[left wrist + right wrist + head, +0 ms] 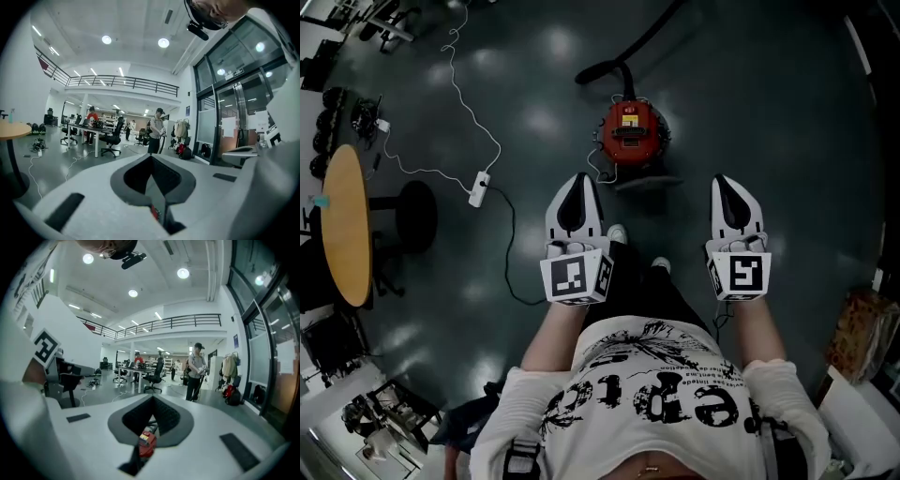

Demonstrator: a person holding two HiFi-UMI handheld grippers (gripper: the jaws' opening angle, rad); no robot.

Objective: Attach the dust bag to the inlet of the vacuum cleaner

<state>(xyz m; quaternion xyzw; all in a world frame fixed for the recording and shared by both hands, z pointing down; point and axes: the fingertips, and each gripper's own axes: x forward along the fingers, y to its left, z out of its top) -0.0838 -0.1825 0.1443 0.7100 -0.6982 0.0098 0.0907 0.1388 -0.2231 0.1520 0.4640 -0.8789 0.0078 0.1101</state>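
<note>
Head view first: both grippers are held out level in front of the chest, side by side and well apart. The left gripper (577, 187) is clenched with nothing in it, and same deal with the right gripper (727, 187), closed and empty. The red vacuum (633, 131) sits on the floor (750, 94), past the tips and roughly between the two grippers, a bit nearer the left one's line. Its black hose (628, 61) runs on away from the grippers. Off to the left of the left gripper there's a white power strip (478, 187) on a cable, then a black stool (417, 214) and a round wooden desk (345, 225) further out.

Left gripper view: the left gripper (151, 157) has its jaws pressed together, nothing between them. A tiny sliver of the vacuum (153, 213) shows through the gap under the jaws, so it's down below the gripper. Straight ahead and far off stands a person (156, 131), with the desk (14, 129) at the far left.

Right gripper view: the right gripper (153, 398) is closed tight and empty too. The vacuum (146, 444) shows through the opening below the jaws, well under it on the floor. The same person (196, 371) stands ahead, slightly to the right.
</note>
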